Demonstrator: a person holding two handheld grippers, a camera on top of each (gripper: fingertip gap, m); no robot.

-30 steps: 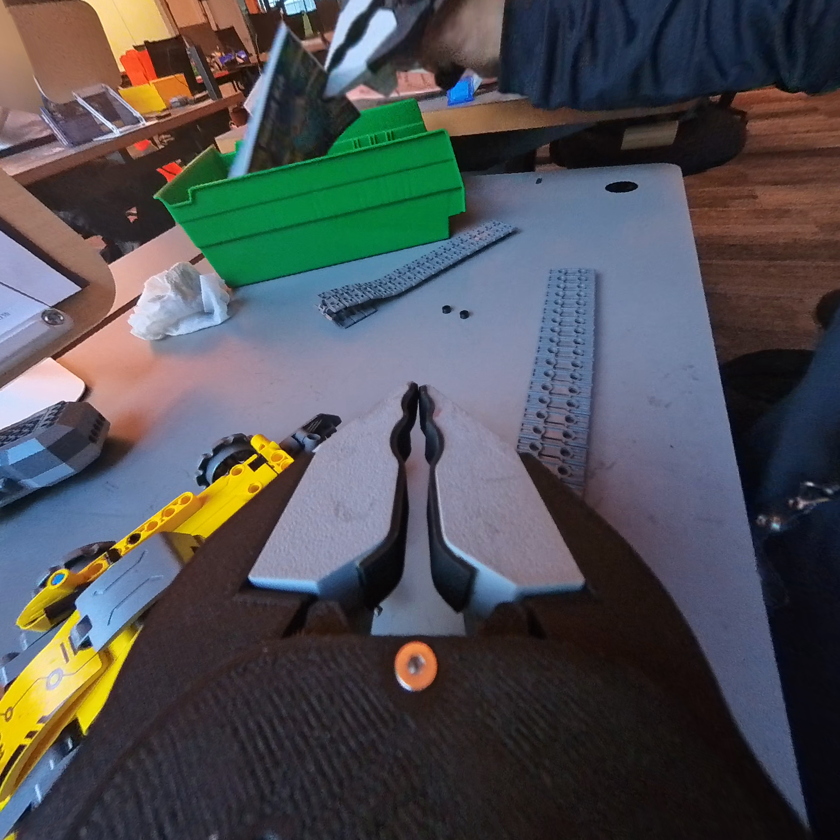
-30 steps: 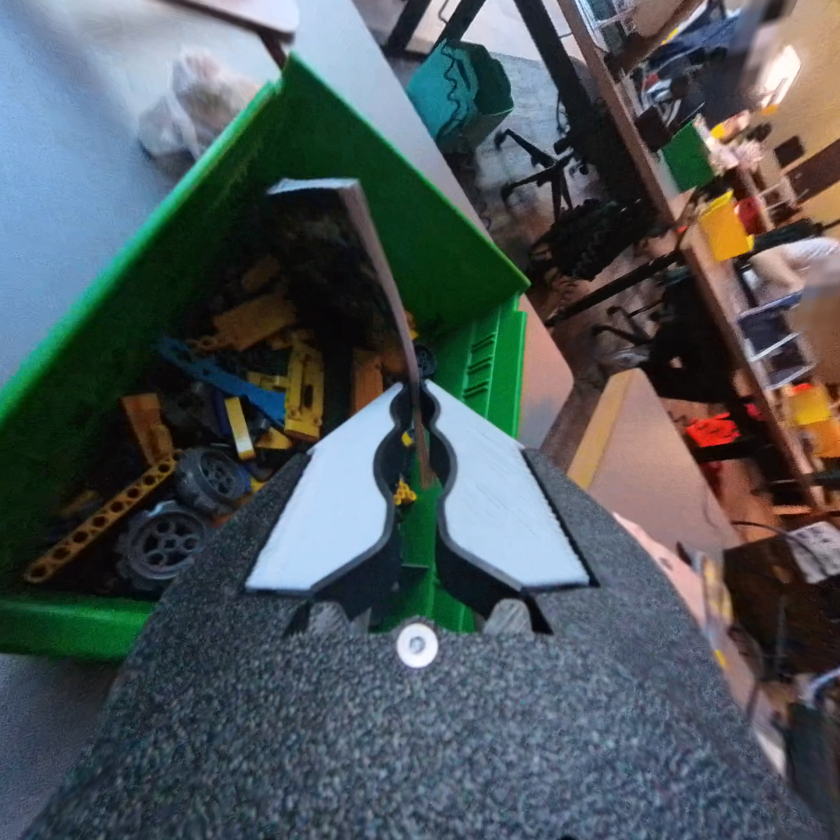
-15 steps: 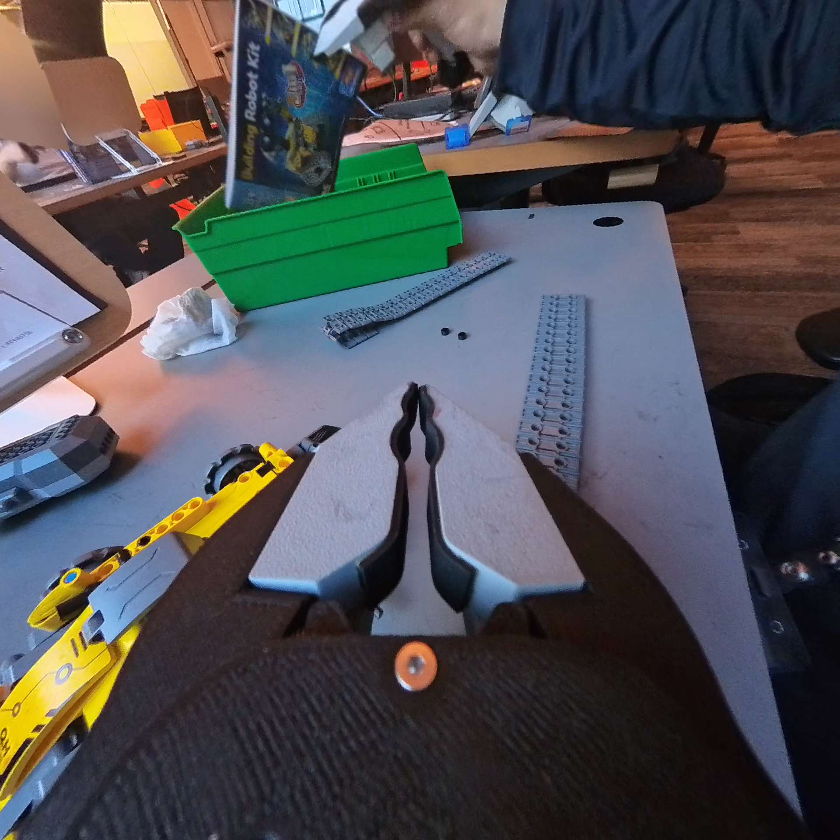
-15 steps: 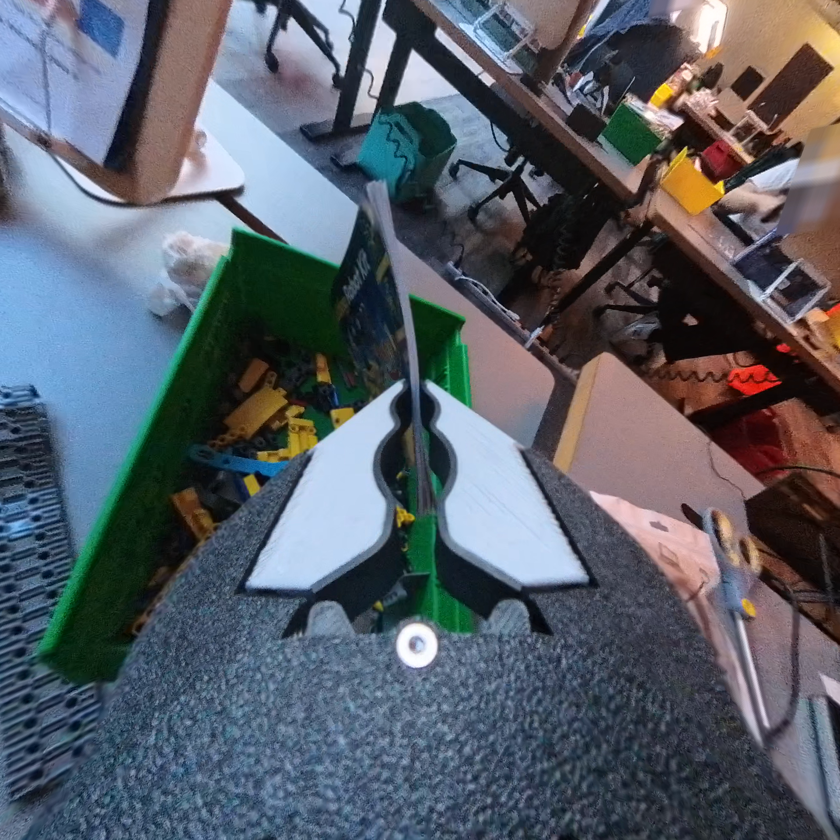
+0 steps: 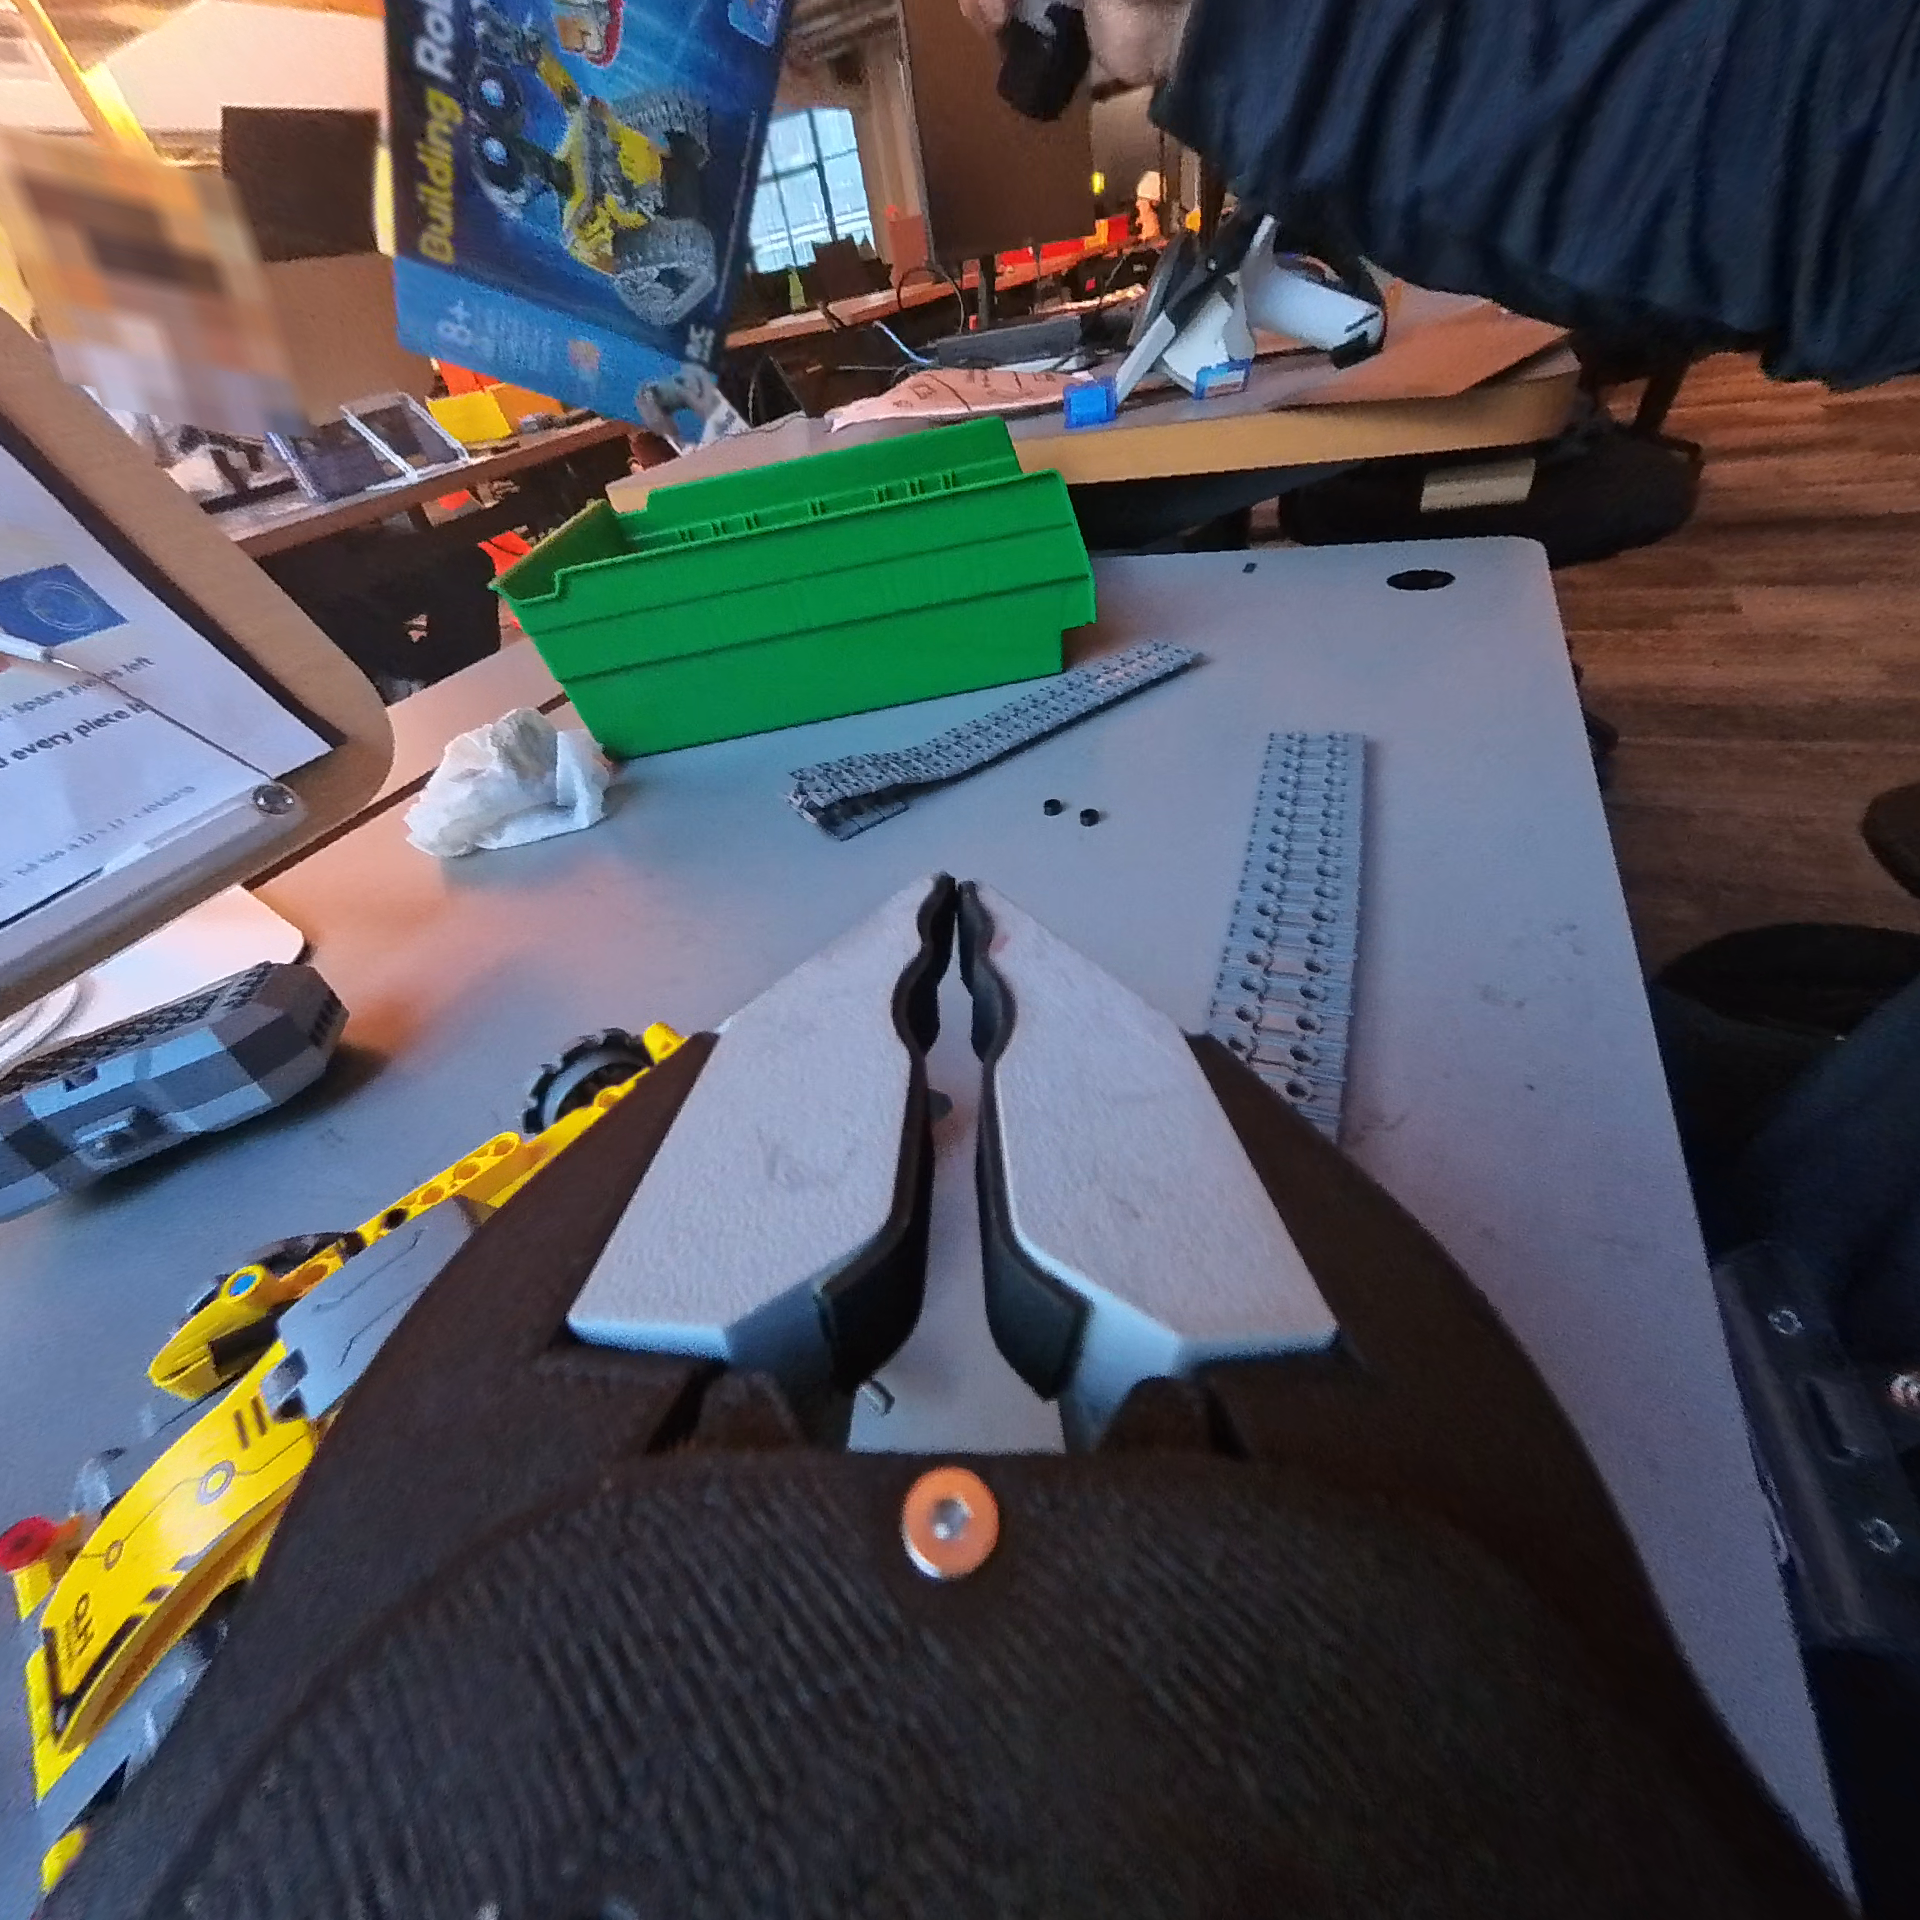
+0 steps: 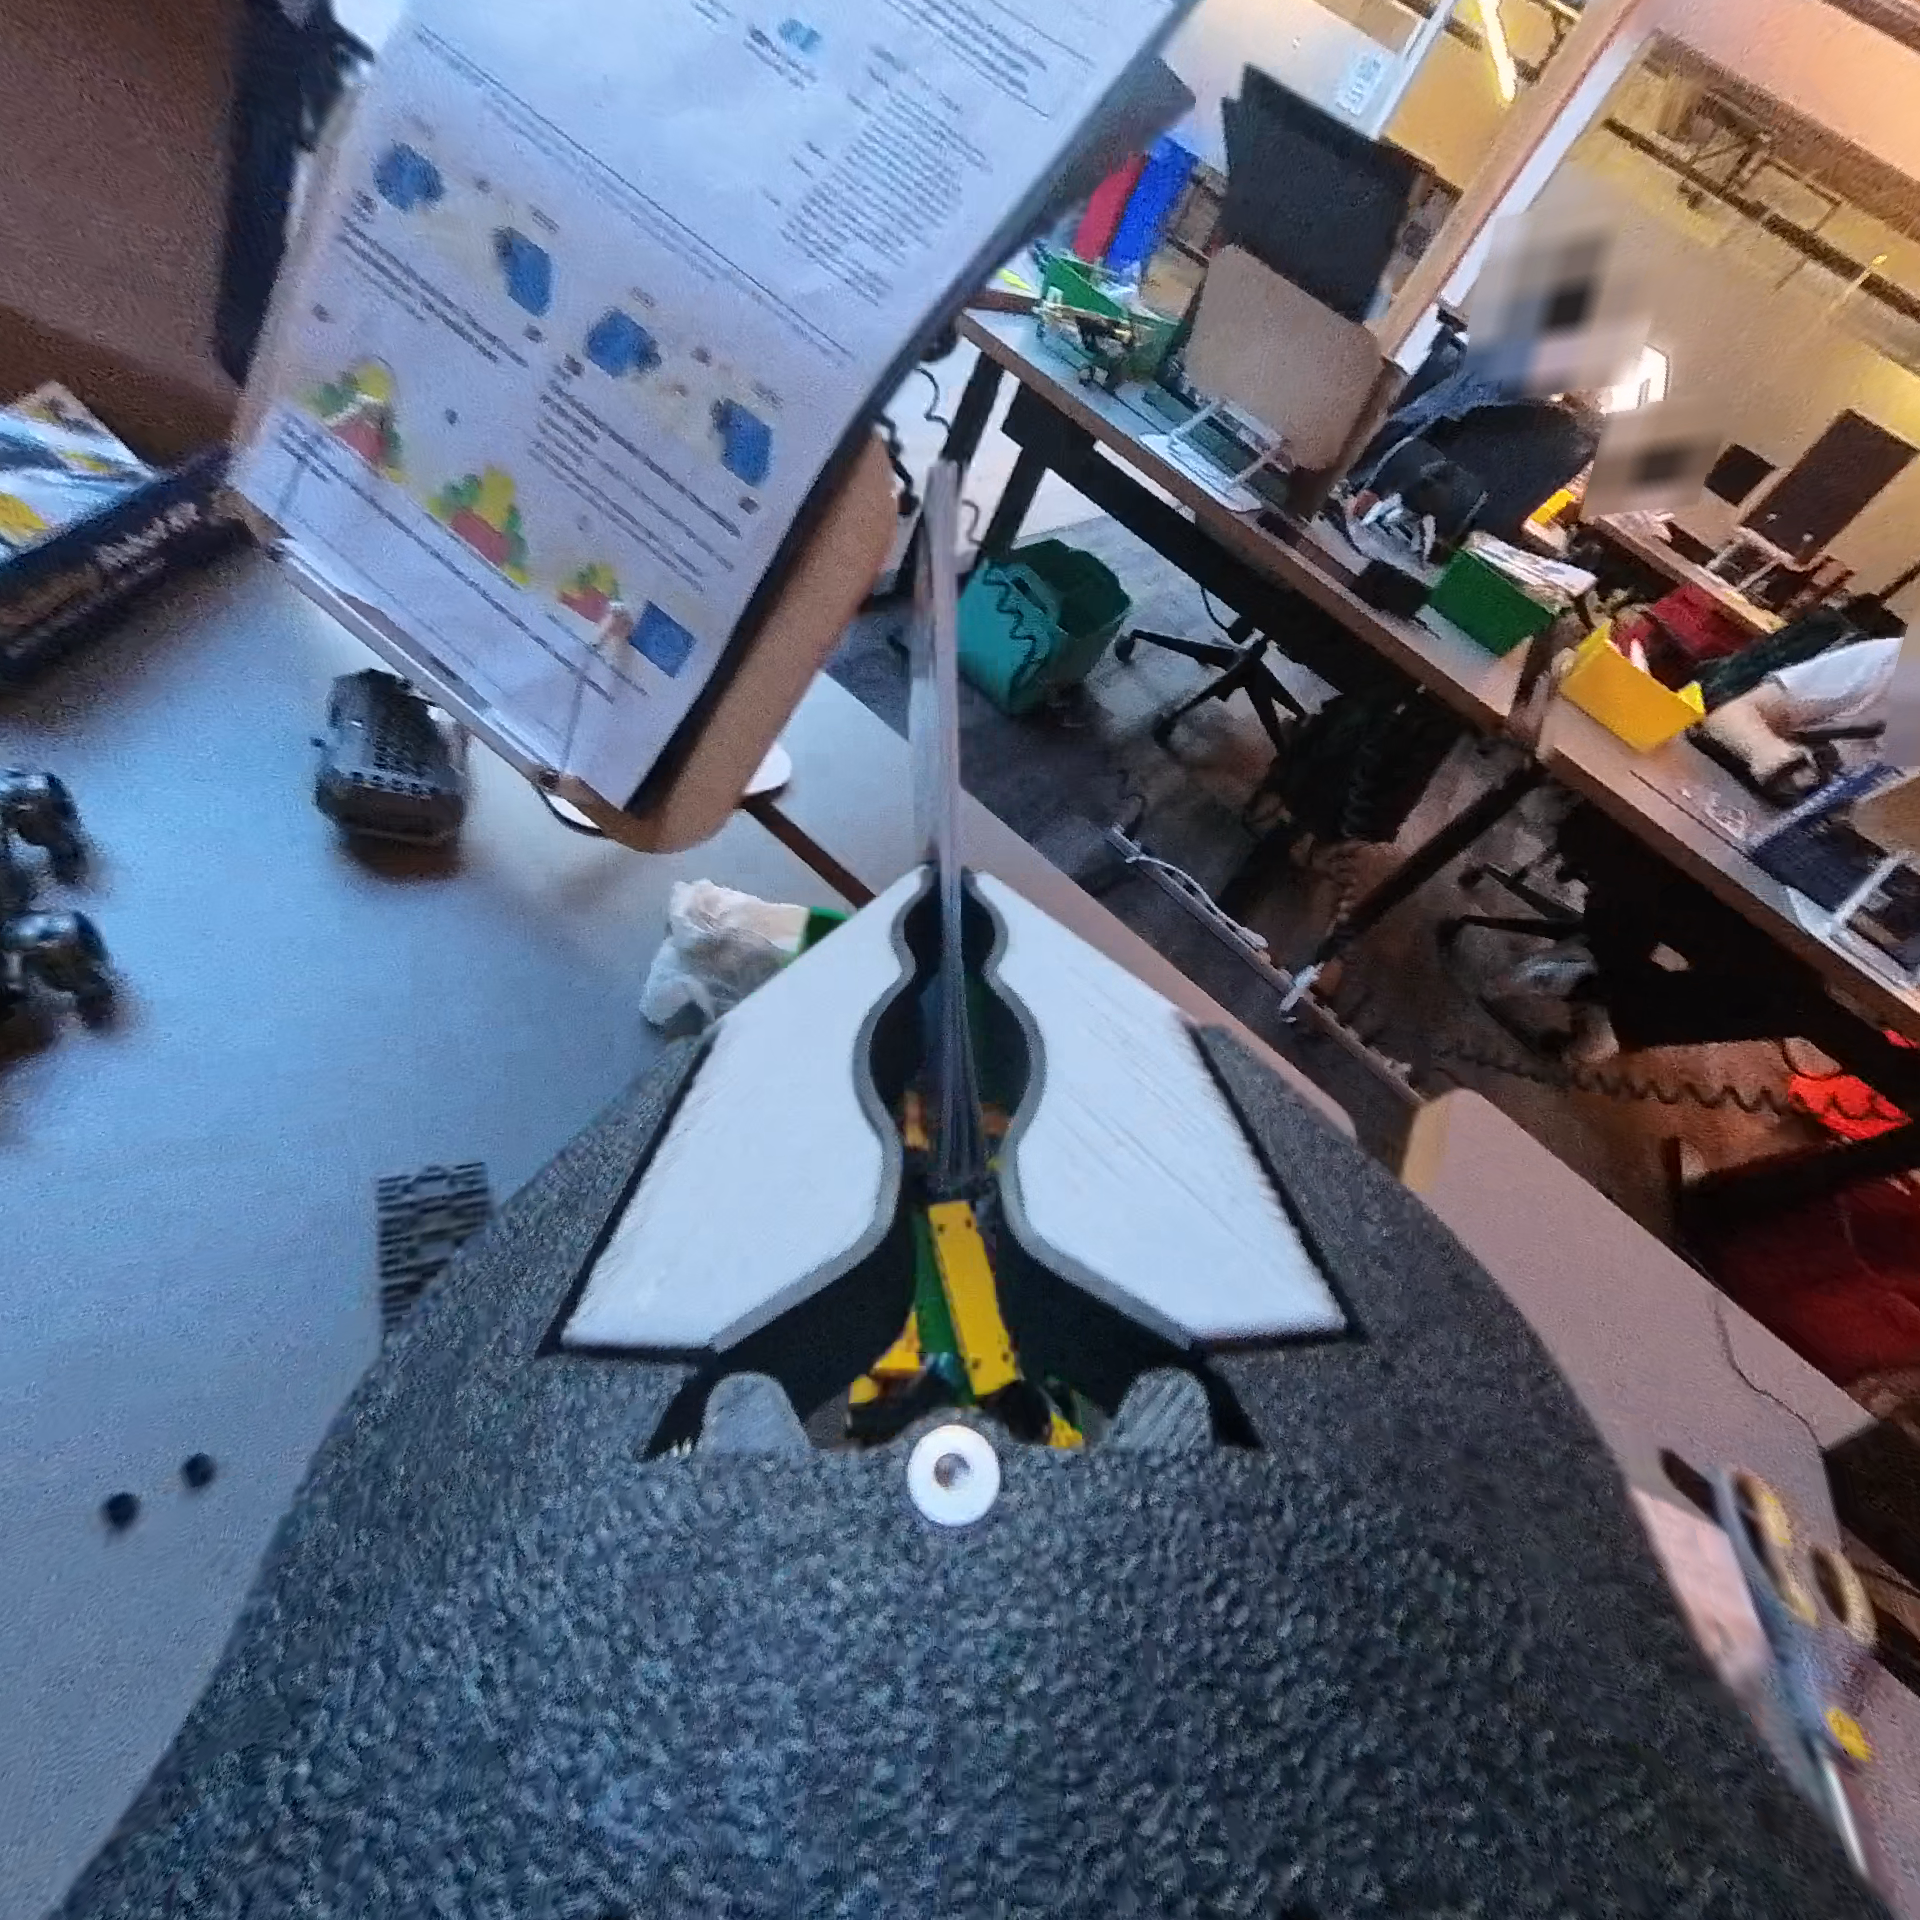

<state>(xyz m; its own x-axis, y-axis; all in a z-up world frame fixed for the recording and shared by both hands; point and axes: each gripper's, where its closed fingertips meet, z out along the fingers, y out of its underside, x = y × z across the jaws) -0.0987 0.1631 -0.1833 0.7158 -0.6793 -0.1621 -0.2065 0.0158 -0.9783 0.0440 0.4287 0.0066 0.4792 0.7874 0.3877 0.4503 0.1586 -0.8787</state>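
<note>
The right tool [image 6: 951, 883] clamps a thin booklet [image 5: 582, 197] edge above the green bin [image 5: 810, 592]; keep that pinch firm. The left tool [image 5: 956, 896] hovers closed, empty, over the table [image 5: 1455, 831].

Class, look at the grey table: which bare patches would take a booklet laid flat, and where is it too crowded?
Bare: the stretch between the crumpled tissue, the folded track strip and the shut left claw; also the table right of the flat track strip. Crowded: the near left, with the yellow model and grey block.
</note>
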